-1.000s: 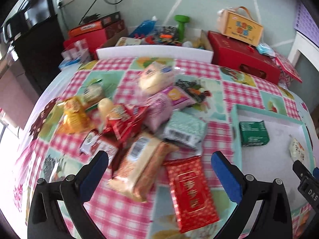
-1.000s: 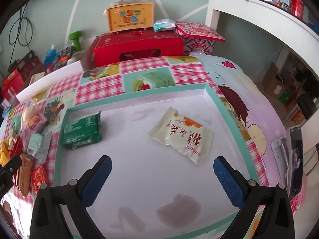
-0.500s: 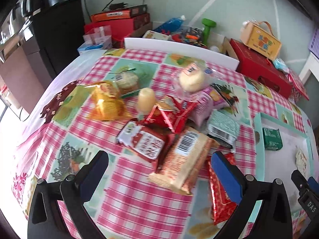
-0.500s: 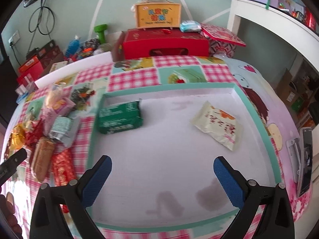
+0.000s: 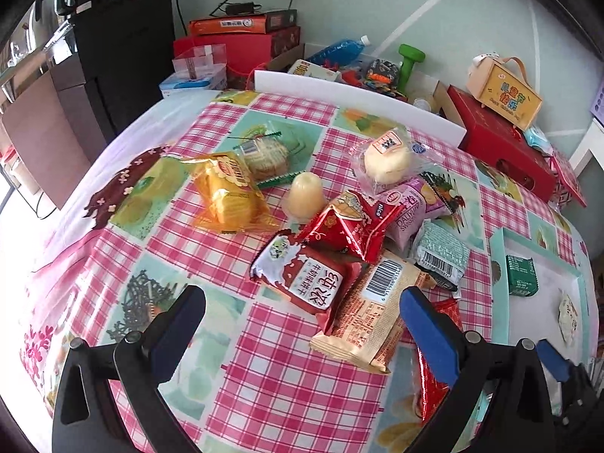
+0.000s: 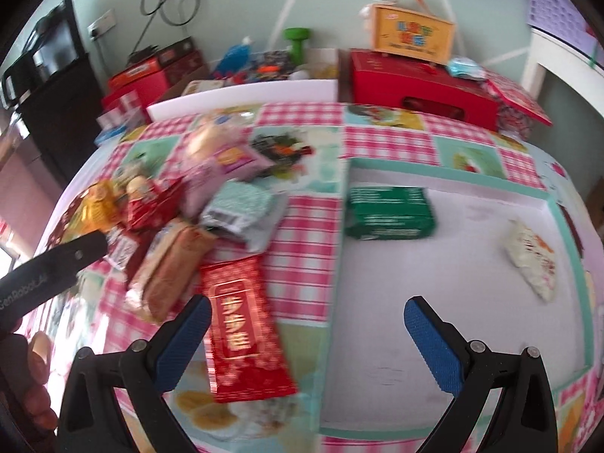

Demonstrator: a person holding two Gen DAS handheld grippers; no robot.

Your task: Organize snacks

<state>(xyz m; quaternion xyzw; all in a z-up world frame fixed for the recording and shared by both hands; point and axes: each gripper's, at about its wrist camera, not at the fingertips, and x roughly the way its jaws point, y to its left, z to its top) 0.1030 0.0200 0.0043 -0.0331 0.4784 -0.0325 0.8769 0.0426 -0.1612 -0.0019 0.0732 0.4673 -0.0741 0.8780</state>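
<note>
A table covered by a pink-checked cloth [image 5: 241, 358] is seen in both wrist views, with a wide bare stretch of cloth left open along its near and left edges. Toward the right edge a shallow tray with a teal rim [image 6: 341, 249] is laid; most of its white floor is unoccupied. Inside it a green packet [image 6: 389, 213] is lodged in the far left corner, its long axis running along the far rim, and a pale cream packet [image 6: 532, 260] is set near the right rim, tilted diagonally. The remaining snacks are heaped in the middle of the table, just left of the tray. A tan wafer packet [image 5: 372, 315] with a barcode is lying with its long axis running from the near edge toward the far edge, and it overlaps a dark red packet [image 5: 305, 281] printed with white characters. A long red packet [image 6: 241, 334] with gold lettering is stretched lengthwise toward the near edge, beside the tray's left rim. Farther back an orange-yellow packet [image 5: 228, 194] and a small cream jelly cup [image 5: 305, 198], standing upright, are placed apart from the heap. The left gripper [image 5: 302, 324] is held above the wafer packet with its blue pads spread wide, gripping nothing. The right gripper [image 6: 307, 334] is likewise spread apart and empty, poised over the tray's left rim.
</note>
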